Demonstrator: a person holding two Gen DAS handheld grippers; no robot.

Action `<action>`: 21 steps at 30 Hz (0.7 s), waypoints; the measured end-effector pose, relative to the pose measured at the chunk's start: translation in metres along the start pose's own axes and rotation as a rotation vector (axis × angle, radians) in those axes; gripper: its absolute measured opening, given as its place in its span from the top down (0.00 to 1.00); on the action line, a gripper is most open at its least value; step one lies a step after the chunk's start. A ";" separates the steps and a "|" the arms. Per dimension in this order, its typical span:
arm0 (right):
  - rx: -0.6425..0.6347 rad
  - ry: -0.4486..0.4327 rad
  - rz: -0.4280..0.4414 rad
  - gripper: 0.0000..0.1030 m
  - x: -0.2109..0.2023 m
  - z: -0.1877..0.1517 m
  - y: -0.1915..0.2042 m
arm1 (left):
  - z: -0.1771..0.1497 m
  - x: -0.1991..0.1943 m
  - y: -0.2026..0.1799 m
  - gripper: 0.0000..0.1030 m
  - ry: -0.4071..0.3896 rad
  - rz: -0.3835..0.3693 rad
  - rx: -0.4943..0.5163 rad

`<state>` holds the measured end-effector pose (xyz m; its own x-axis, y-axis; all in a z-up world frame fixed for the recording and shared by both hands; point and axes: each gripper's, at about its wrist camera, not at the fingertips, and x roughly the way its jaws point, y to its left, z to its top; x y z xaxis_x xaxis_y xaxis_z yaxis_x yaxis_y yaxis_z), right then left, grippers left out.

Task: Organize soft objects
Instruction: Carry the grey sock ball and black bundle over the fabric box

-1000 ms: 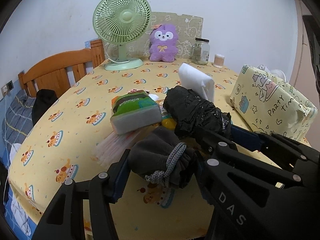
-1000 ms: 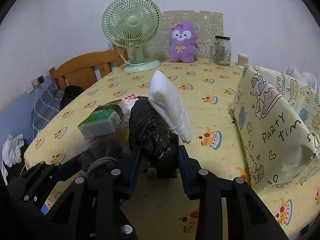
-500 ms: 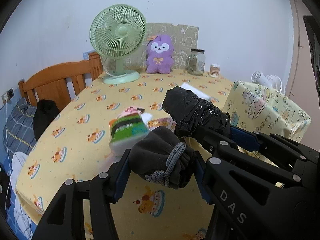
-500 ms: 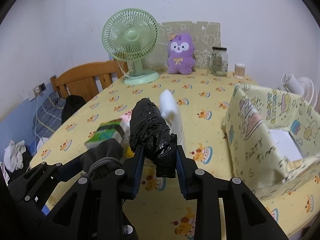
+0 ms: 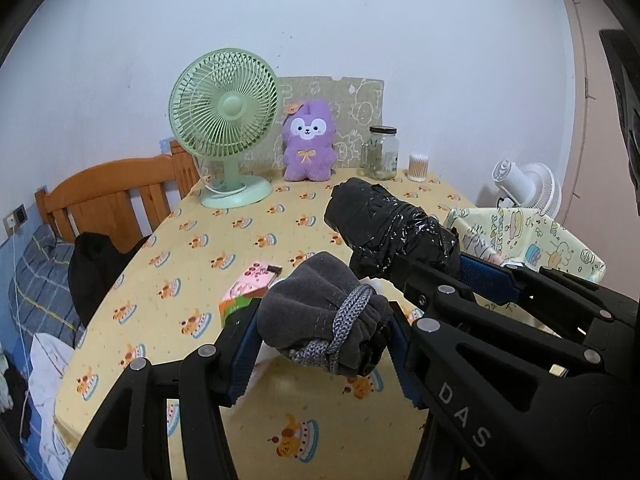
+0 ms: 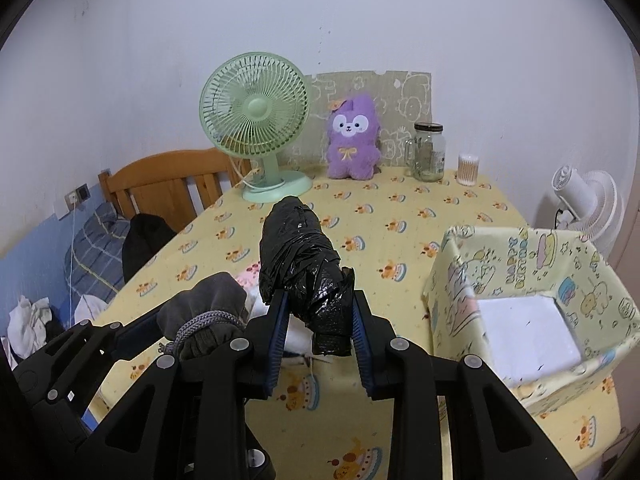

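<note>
Both grippers clamp loads: left gripper (image 5: 320, 344), marked "DAS", a grey pouch (image 5: 320, 320); right gripper (image 6: 318, 340) a black bundle (image 6: 300, 264).

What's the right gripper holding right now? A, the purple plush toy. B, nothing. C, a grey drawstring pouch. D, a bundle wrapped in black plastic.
D: in the right wrist view, the right gripper has its jaws pressed on both sides of the black plastic-wrapped bundle, held clear above the table.
</note>
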<state>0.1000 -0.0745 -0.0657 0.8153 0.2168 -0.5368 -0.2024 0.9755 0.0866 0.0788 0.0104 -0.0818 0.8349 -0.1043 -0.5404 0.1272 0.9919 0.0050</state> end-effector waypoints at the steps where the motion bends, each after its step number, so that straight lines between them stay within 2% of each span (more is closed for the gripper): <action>1: -0.001 -0.001 0.000 0.67 -0.001 0.003 0.000 | 0.003 -0.001 0.000 0.41 -0.002 0.000 0.001; 10: -0.007 -0.028 -0.003 0.67 -0.011 0.019 -0.004 | 0.019 -0.010 -0.006 0.41 -0.028 -0.002 0.015; 21: 0.002 -0.036 -0.024 0.67 -0.025 0.027 -0.026 | 0.030 -0.012 -0.030 0.41 -0.032 -0.023 0.021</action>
<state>0.1001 -0.1045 -0.0319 0.8391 0.1950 -0.5079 -0.1816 0.9804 0.0764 0.0810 -0.0201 -0.0502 0.8484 -0.1298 -0.5132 0.1576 0.9875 0.0107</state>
